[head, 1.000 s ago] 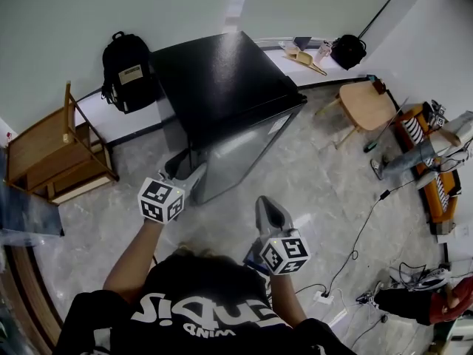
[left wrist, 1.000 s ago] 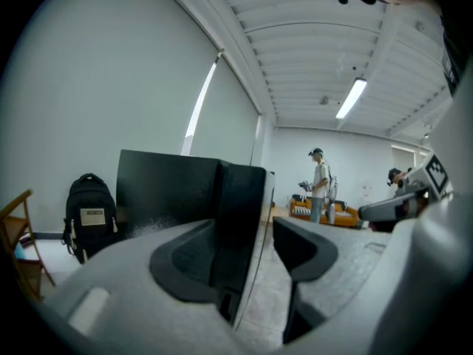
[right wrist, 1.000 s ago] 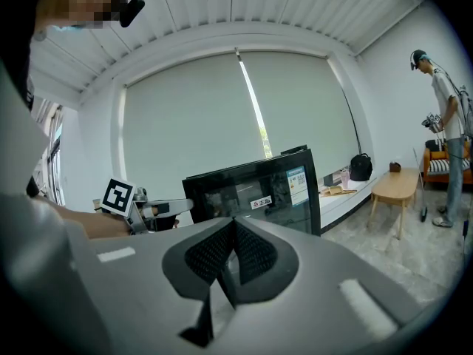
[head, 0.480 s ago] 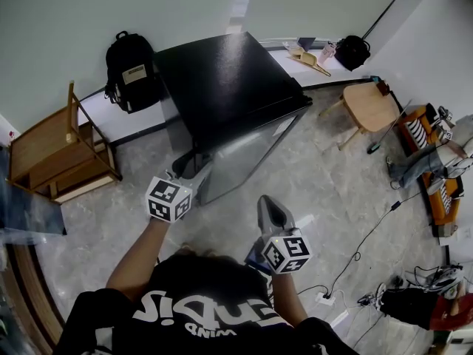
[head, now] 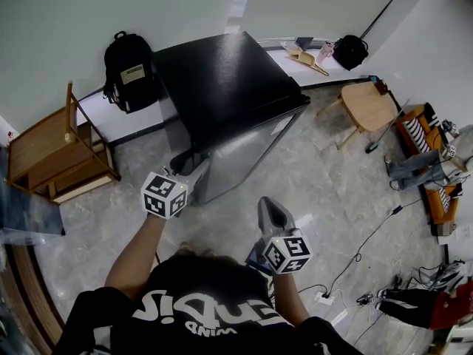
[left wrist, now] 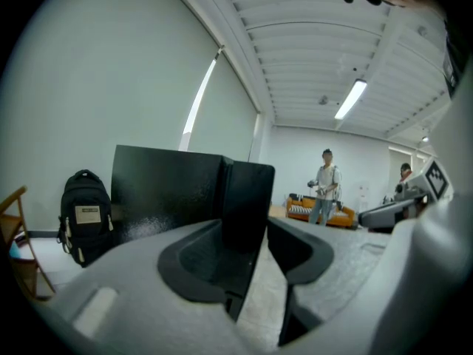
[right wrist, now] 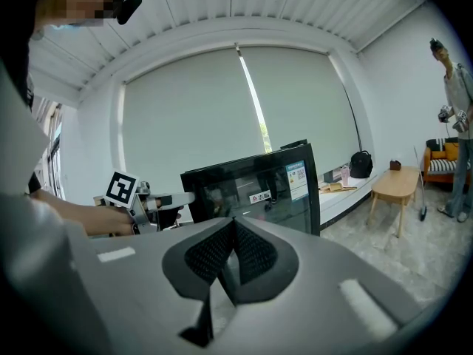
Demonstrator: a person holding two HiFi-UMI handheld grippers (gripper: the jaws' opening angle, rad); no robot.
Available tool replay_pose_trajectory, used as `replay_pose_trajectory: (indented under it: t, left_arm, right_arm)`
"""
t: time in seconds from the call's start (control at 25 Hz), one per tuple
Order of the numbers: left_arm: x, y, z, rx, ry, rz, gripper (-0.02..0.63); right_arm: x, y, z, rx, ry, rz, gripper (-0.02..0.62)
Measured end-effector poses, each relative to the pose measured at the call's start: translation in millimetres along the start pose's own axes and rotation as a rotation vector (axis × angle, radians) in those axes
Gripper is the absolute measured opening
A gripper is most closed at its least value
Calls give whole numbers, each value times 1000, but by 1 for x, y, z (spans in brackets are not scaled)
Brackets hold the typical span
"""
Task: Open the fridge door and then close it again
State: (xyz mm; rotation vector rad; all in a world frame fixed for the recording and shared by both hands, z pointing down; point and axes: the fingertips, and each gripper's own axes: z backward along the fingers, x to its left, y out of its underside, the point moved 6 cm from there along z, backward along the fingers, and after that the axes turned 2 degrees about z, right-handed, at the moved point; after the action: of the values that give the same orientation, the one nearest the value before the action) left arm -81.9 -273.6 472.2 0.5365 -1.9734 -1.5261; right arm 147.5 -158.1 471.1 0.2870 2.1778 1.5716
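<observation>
Your left gripper [head: 191, 172] is at the fridge door's [head: 244, 154] left edge, low on the front of the black mini fridge [head: 222, 80]. Its jaws stand apart and have just been closing. The door's dark edge [left wrist: 247, 198] sits between them, up against the left pad, while a strip of floor shows between the edge and the right pad, so it is not clamped yet. From the head view the door looks flush with the fridge body. Your right gripper [head: 267, 204] hangs in front of the fridge, nearer to you and well apart from the door, with its jaws pressed together on nothing. The fridge stands against the window wall. A black backpack [head: 129, 69] leans on the wall just to the left of the fridge, and a wooden chair [head: 55, 157] stands further left. A round wooden stool [head: 367, 103] stands to the right of the fridge, with a black bag [head: 348, 50] on the ledge behind it. An orange sofa [head: 432, 172] is well off to the fridge's right, and a person [left wrist: 325, 187] stands in front of it.
</observation>
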Motion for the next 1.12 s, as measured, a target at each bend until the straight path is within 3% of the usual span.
replay_pose_trajectory:
  t: [0.28,1.12]
  left_arm:
    - [0,1,2,18,31,-15,183]
    - [-2,0,2,9,-1,4,179]
  right_arm:
    - [0,-1,-4,-2,-5,6,-3]
    - [-8,2,-5,11,6,-9,-3]
